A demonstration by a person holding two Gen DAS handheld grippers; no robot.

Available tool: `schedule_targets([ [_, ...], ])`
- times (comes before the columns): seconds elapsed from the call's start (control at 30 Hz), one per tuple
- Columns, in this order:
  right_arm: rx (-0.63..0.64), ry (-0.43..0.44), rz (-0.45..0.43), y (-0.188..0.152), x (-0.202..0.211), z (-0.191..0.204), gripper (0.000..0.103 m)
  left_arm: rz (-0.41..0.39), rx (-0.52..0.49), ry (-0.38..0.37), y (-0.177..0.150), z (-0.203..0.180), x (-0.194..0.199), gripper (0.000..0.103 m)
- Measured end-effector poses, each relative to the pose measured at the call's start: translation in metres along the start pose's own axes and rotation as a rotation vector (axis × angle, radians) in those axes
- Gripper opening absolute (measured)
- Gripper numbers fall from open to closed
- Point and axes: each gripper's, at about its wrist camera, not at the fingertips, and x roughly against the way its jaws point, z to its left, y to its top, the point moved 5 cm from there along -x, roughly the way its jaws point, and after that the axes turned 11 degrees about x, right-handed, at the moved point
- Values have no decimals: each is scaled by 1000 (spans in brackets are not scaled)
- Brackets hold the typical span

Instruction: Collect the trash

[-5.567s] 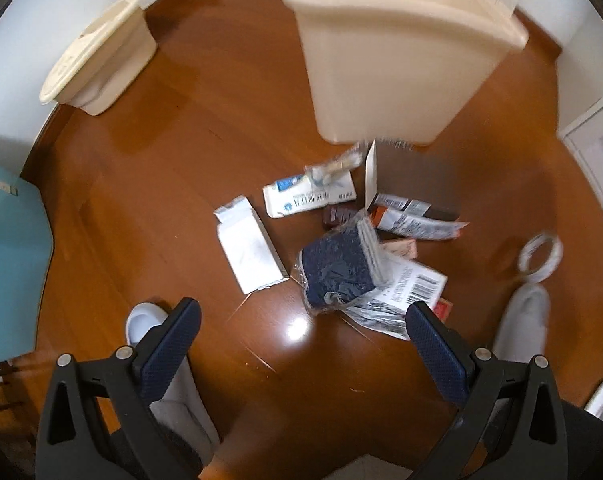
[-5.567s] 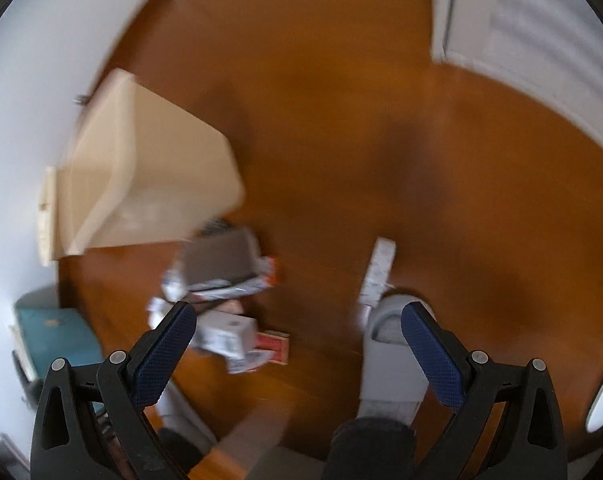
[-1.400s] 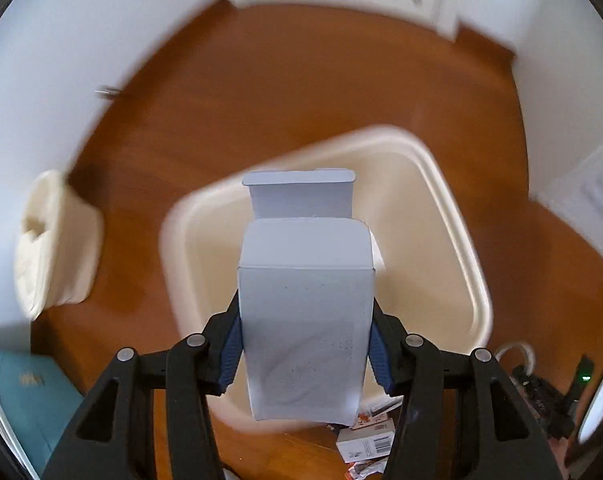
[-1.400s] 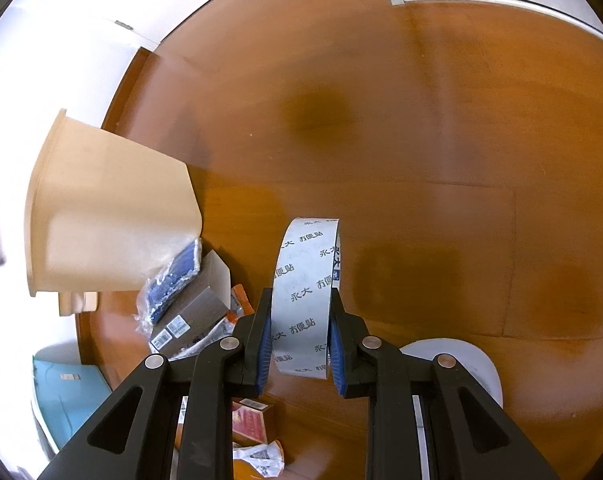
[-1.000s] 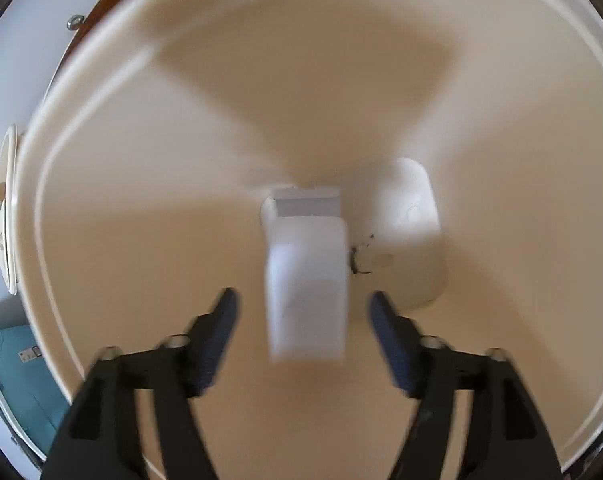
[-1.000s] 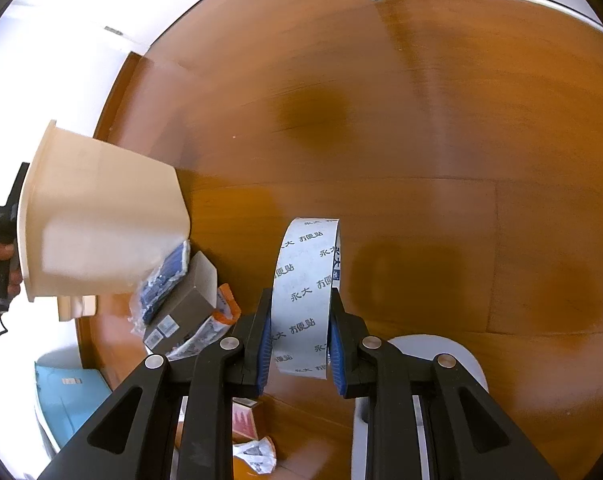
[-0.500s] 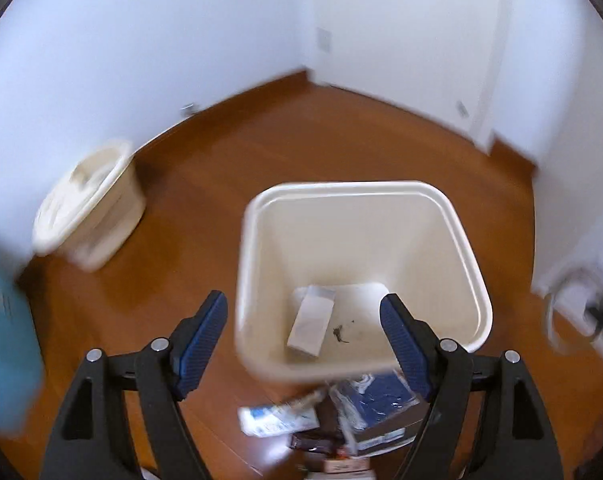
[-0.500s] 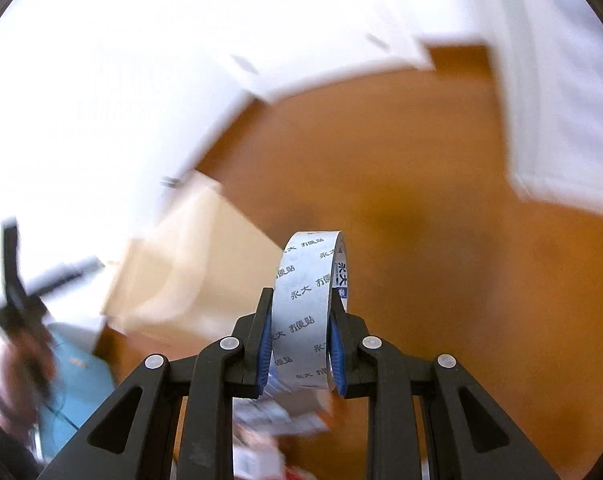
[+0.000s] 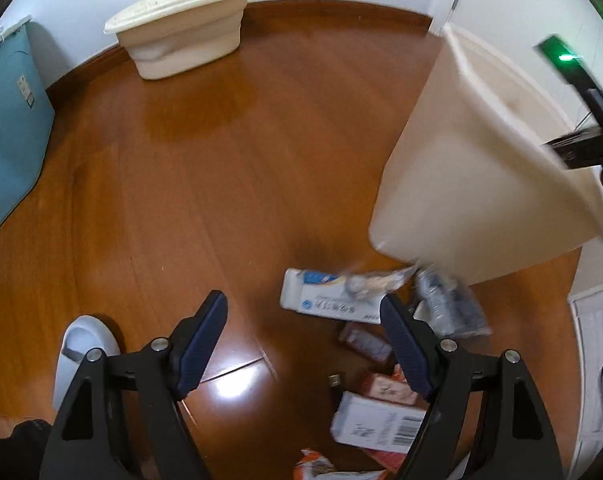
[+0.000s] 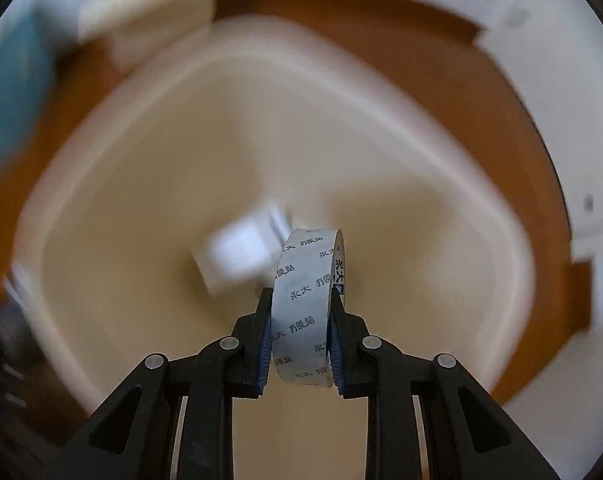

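My right gripper (image 10: 301, 344) is shut on a white tape roll (image 10: 307, 300) with printed characters and holds it over the open cream bin (image 10: 141, 240). A white box (image 10: 237, 256) lies blurred on the bin's bottom. In the left wrist view the cream bin (image 9: 473, 168) stands at the right. My left gripper (image 9: 303, 340) is open and empty above the wood floor. Below it lie a white and blue packet (image 9: 325, 300), a blue bag (image 9: 449, 308), a barcode box (image 9: 377, 426) and small red boxes (image 9: 385, 386).
A second cream tub (image 9: 181, 28) sits by the far wall and a teal box (image 9: 9, 128) at the left. A white slipper (image 9: 81, 356) shows at the lower left. The other handheld gripper (image 9: 581, 100) shows above the bin's rim at right.
My left gripper dropped the white box into the bin, opened, and swung back low over the trash pile. My right gripper carried the tape roll from over the floor to above the bin.
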Motion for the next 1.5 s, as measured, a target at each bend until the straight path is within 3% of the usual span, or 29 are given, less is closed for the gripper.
schedule_targets([
  [0.13, 59, 68, 157, 8, -42, 9, 26, 39, -19, 30, -5, 8, -10, 78],
  [0.23, 40, 122, 184, 13, -50, 0, 28, 41, -34, 37, -11, 13, -15, 78],
  [0.27, 28, 137, 181, 14, -51, -7, 34, 44, -45, 39, -10, 12, -12, 78],
  [0.3, 16, 153, 175, 13, -50, -13, 49, 54, -53, 36, -12, 13, -17, 78],
  [0.33, -6, 163, 151, 14, -45, -20, 54, 72, -61, 31, -14, 12, -21, 78],
  [0.47, -196, 97, -165, 9, 30, -36, 57, 128, -104, 22, -19, 9, -48, 78],
  [0.53, -318, 135, -465, -29, 93, -36, 62, 161, -82, 19, -14, 10, -57, 78],
  [0.57, -356, 151, -560, -47, 115, -30, 74, 173, -65, 15, -12, 10, -59, 78],
  [0.6, -403, 154, -637, -71, 129, -25, 87, 192, -39, -5, -11, 9, -61, 78],
  [0.63, -480, 158, -724, -109, 141, -16, 90, 197, -23, -14, -11, 8, -59, 78],
  [0.7, -564, 197, -801, -158, 137, 4, 91, 188, -28, -25, -16, 6, -53, 78],
  [0.8, -597, 200, -761, -197, 95, 45, 91, 205, -92, -12, -44, 0, -49, 78],
  [0.9, -488, 47, -560, -211, 19, 84, 91, 244, -130, 3, -73, -2, -51, 78],
  [0.97, -498, 80, -482, -212, -21, 91, 87, 274, -130, 12, -87, -2, -53, 78],
  [1.07, -497, 149, -494, -201, -45, 94, 85, 292, -124, 17, -97, -4, -57, 78],
  [1.2, -307, 12, -565, -164, -43, 106, 85, 301, -125, 11, -97, -11, -57, 78],
  [1.33, -193, -12, -544, -129, -57, 120, 85, 290, -116, 5, -93, -9, -54, 78],
  [1.43, -186, -8, -469, -118, -93, 122, 84, 292, -107, 11, -93, -3, -53, 78],
  [1.47, -203, 18, -465, -117, -96, 119, 80, 295, -101, 11, -94, 0, -53, 78],
  [1.5, -230, 67, -460, -115, -101, 115, 68, 301, -95, 7, -95, 2, -54, 78],
])
